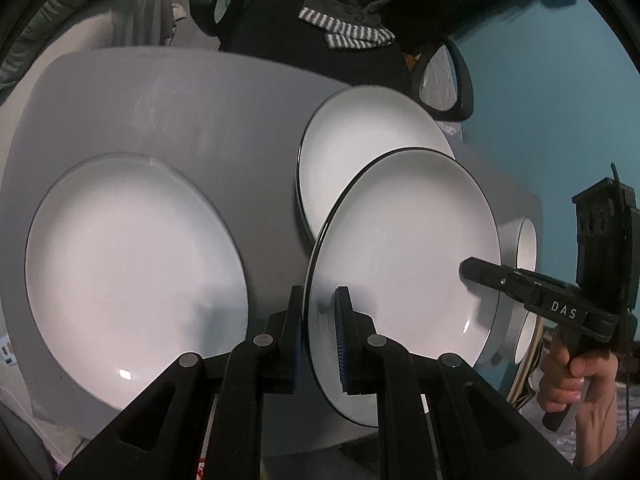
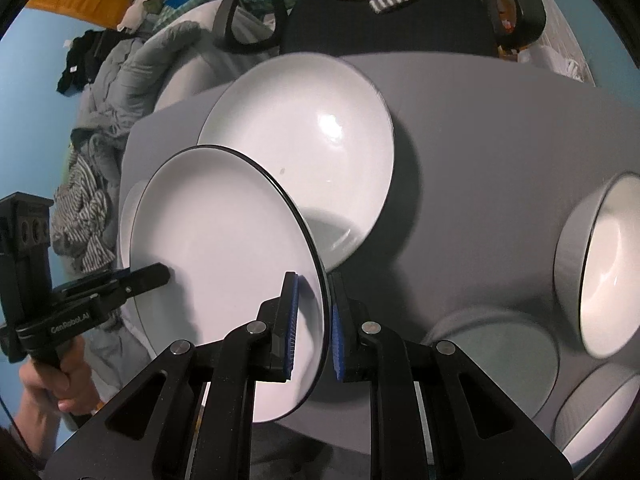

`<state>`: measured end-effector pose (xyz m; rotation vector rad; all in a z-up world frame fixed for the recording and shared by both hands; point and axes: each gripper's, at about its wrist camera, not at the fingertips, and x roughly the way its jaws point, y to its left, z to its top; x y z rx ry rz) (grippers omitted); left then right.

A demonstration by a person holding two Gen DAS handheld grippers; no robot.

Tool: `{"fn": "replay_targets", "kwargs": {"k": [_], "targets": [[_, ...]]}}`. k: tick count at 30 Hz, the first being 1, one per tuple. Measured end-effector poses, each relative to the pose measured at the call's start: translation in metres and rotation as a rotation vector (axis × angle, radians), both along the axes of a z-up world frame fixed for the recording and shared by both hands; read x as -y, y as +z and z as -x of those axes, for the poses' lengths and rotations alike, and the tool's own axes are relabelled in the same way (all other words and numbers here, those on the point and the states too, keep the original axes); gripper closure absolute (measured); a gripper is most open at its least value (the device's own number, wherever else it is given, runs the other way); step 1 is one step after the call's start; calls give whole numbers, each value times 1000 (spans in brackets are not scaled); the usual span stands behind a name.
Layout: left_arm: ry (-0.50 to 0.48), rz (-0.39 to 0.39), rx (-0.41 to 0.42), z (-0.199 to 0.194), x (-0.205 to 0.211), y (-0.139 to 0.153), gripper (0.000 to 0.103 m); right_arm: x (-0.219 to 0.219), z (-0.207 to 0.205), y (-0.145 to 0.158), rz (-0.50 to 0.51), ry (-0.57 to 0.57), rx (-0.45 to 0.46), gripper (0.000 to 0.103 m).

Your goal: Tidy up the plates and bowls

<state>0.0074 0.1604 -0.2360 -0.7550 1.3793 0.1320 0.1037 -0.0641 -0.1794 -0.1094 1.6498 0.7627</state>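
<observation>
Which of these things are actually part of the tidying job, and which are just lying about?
Part of the job:
- held plate, gripped by left gripper and right gripper
- large plate on the table
- far plate
- bowls

Lying about:
- office chair
- striped cloth
- grey bedding

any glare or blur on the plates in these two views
Left wrist view: a small glare spot low on the large plate, its far rim smeared; the held plate stays sharp. Right wrist view: a broad highlight on the far plate, and the bowl at the edge is fisheye-stretched.
</observation>
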Motion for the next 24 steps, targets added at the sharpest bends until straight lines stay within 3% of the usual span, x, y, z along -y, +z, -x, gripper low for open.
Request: {"fn": "replay_targets", "kwargs": {"k": [24], "targets": [[8, -66, -75, -67, -19, -22, 90, -23, -61, -27, 21, 13, -50, 88]]}}
